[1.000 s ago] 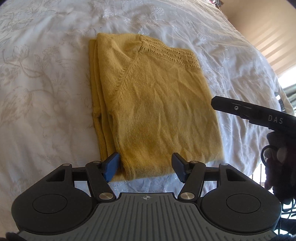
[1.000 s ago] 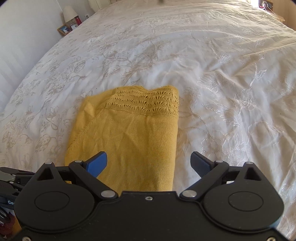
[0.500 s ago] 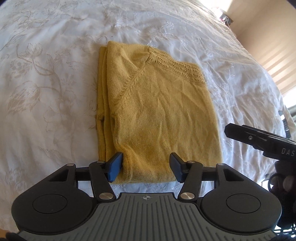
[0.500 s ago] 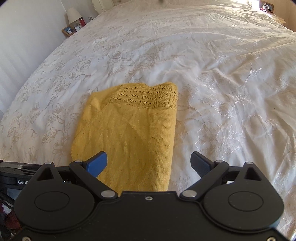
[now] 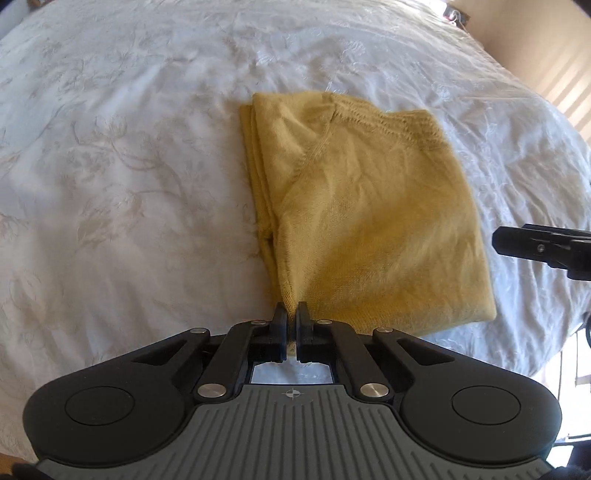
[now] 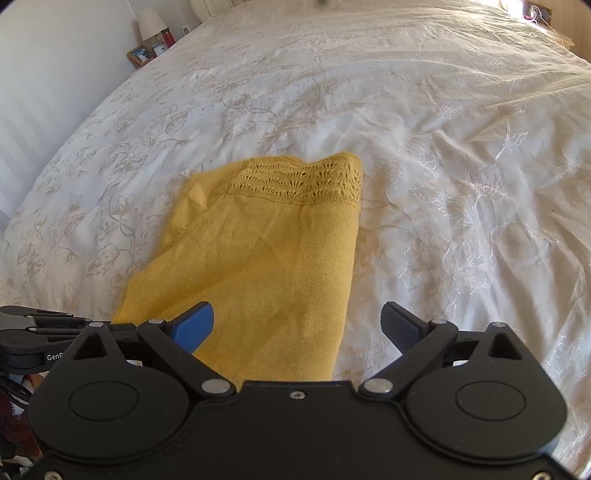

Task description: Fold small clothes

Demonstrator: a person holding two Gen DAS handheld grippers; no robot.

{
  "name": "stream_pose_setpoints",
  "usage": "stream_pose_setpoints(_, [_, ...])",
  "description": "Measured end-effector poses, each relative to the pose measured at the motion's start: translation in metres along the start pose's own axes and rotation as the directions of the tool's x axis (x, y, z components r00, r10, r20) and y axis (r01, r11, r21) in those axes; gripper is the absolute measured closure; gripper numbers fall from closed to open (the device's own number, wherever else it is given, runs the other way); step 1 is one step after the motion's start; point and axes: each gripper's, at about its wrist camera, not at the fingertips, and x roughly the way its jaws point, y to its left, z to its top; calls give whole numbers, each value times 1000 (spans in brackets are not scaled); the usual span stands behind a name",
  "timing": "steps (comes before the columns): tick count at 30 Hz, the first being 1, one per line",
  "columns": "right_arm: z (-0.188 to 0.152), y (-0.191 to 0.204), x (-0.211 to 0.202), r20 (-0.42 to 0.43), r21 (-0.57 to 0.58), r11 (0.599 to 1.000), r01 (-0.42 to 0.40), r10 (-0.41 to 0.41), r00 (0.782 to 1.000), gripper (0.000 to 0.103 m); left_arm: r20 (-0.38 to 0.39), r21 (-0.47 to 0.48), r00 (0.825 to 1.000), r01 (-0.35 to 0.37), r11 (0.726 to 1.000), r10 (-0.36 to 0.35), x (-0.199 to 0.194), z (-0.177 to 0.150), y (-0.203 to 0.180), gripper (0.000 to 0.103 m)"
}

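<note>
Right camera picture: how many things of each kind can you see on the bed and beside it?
Yellow sweater: 1
Bedspread: 1
Lamp: 1
Picture frame: 1
Gripper: 2, counting the left gripper at the edge
Total: 6

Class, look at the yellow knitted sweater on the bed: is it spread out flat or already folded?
Folded. The yellow sweater lies as a compact rectangle on the bedspread, with stacked layer edges showing along one side.

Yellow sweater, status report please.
Left gripper shut on yellow sweater near hem. Right gripper open over it. Bedspread unobstructed.
</note>
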Motion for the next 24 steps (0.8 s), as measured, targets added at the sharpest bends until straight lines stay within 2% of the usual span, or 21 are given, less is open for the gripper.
stream_pose_setpoints(3, [2,2,8,-24,-12,1000,17,-17,1000,6,-60,-73,996,57,996,-61,9,5,12,92])
stream_pose_setpoints(4, [3,1,10,-29,-13,1000,20,-20,999,6,-68,-89,996,59,994,-65,7,7,12,91])
stream_pose_setpoints(5, [5,1,12,-33,-14,1000,21,-21,999,6,-61,-88,997,49,995,-54,3,9,12,86])
stream_pose_setpoints(8, [14,-2,16,-27,-7,999,32,-32,999,5,29,-26,999,-16,1000,17,-17,17,7,77])
stream_pose_setpoints(11, [24,-5,24,-29,9,999,43,-43,999,5,92,27,995,-30,999,28,-22,33,2,60])
stream_pose_setpoints(12, [26,-5,27,-31,11,999,47,-47,998,5,92,37,996,-23,999,19,-19,39,1,60])
stream_pose_setpoints(15, [31,-5,41,-53,-4,998,67,-67,996,5,79,61,997,-15,998,11,2,57,-4,60])
stream_pose_setpoints(17, [31,-8,51,-79,-11,997,82,-82,993,5,68,71,997,-42,997,37,19,64,-4,60])
stream_pose_setpoints(19, [28,-15,61,-116,-9,992,129,-130,985,5,27,46,997,-79,996,78,33,68,5,56])
stream_pose_setpoints(20, [26,-21,66,-139,3,988,155,-153,978,4,-4,26,996,-91,996,91,42,68,13,50])
stream_pose_setpoints(22, [24,-33,70,-172,59,986,157,-145,974,2,-27,9,997,-77,997,77,46,68,22,45])
stream_pose_setpoints(24, [25,-38,66,-172,95,984,152,-135,976,2,-37,50,996,-76,996,78,41,69,20,45])
